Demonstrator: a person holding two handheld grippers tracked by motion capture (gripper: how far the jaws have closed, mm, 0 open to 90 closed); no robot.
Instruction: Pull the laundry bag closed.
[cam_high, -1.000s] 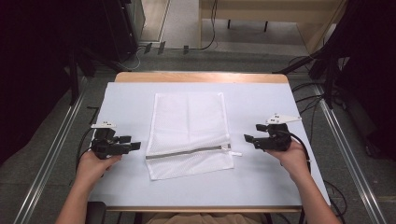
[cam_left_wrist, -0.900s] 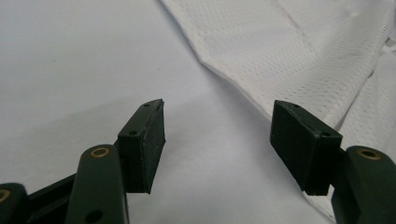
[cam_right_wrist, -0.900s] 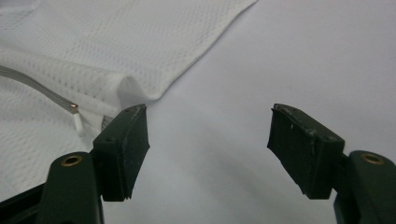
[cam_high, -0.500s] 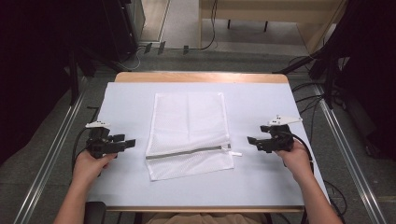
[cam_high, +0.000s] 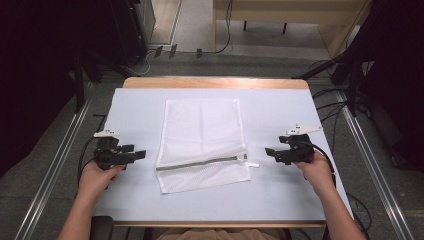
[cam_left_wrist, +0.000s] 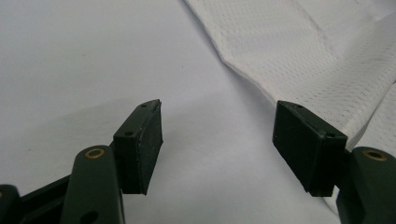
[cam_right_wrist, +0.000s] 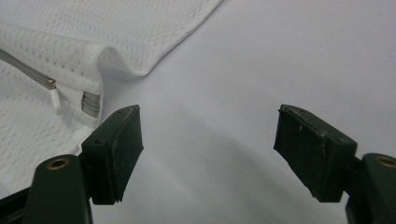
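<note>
Mesh bag (cam_high: 202, 142), white and flat, lies in the middle of the table (cam_high: 280, 115), on its pale cover. Its near part is folded over, so the grey zipper (cam_high: 200, 163) runs across the bag from left to right. The small white pull tab (cam_high: 252, 164) sticks out at the right end of the zipper, on the side of the right gripper (cam_high: 272, 152).

The left gripper (cam_high: 140, 154) rests on the table just left of the bag, near its left edge. Its jaws stand wide apart with nothing between them. In the left gripper view the bag's edge (cam_left_wrist: 243, 74) lies just past the pads (cam_left_wrist: 149, 140), not touching them.

The right gripper sits to the right of the bag, a little apart from it. Its jaws have just been opening and now gape wide, with only bare table between them. In the right gripper view the pull tab (cam_right_wrist: 56, 100) lies off to the left of the jaws.

Both hands wait, one on each side, pointing at the bag. I think this is so each can take hold of one side, the right one likely the pull tab.
</note>
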